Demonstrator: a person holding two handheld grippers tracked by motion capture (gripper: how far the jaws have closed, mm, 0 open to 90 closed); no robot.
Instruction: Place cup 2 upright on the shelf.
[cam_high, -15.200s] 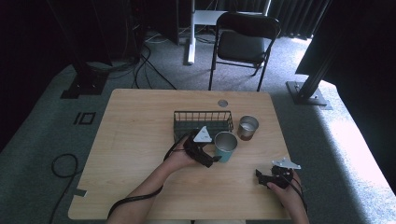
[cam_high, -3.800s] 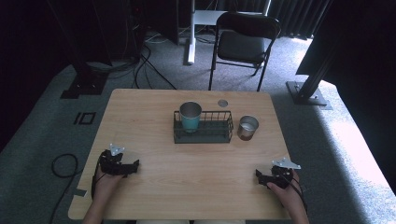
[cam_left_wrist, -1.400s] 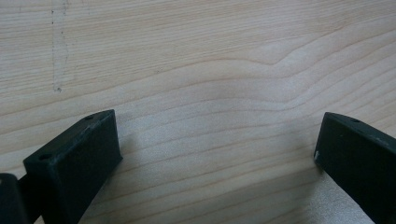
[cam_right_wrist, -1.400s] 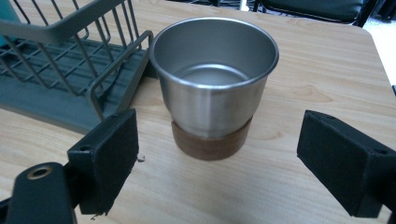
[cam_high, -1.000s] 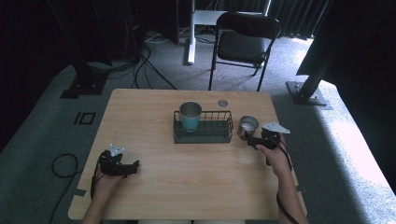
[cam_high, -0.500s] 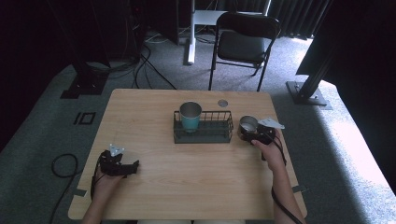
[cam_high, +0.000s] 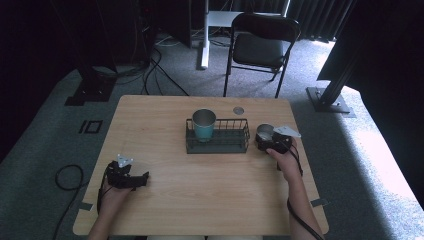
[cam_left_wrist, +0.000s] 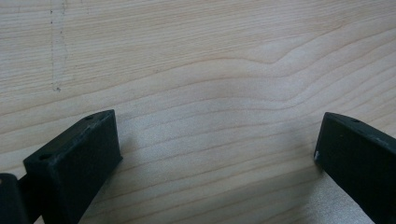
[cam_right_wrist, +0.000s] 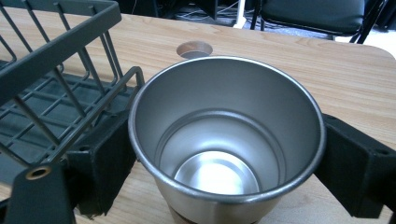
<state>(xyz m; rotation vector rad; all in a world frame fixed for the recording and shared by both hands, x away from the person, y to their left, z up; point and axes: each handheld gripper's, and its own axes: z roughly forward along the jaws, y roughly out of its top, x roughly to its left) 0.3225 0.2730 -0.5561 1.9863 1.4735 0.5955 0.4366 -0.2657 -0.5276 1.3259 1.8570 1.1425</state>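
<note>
A bare steel cup (cam_high: 265, 130) (cam_right_wrist: 224, 154) stands upright on the wooden table (cam_high: 210, 190), just right of a black wire rack (cam_high: 220, 149) (cam_right_wrist: 56, 51). My right gripper (cam_high: 264, 137) (cam_right_wrist: 223, 168) is open, with one jaw on each side of the cup and small gaps to its wall. A teal cup (cam_high: 204, 125) stands in the rack's left end. My left gripper (cam_high: 143, 179) (cam_left_wrist: 219, 154) rests open near the table's front left, with bare wood between its jaws.
A small round disc or hole (cam_high: 238, 110) (cam_right_wrist: 195, 48) lies behind the rack. A folding chair (cam_high: 265, 45) stands beyond the far edge. The rack's right end wall sits close against the right gripper's left jaw.
My right gripper came forward from the table's front right to the steel cup and now has its jaws around it. The left gripper has stayed put.
</note>
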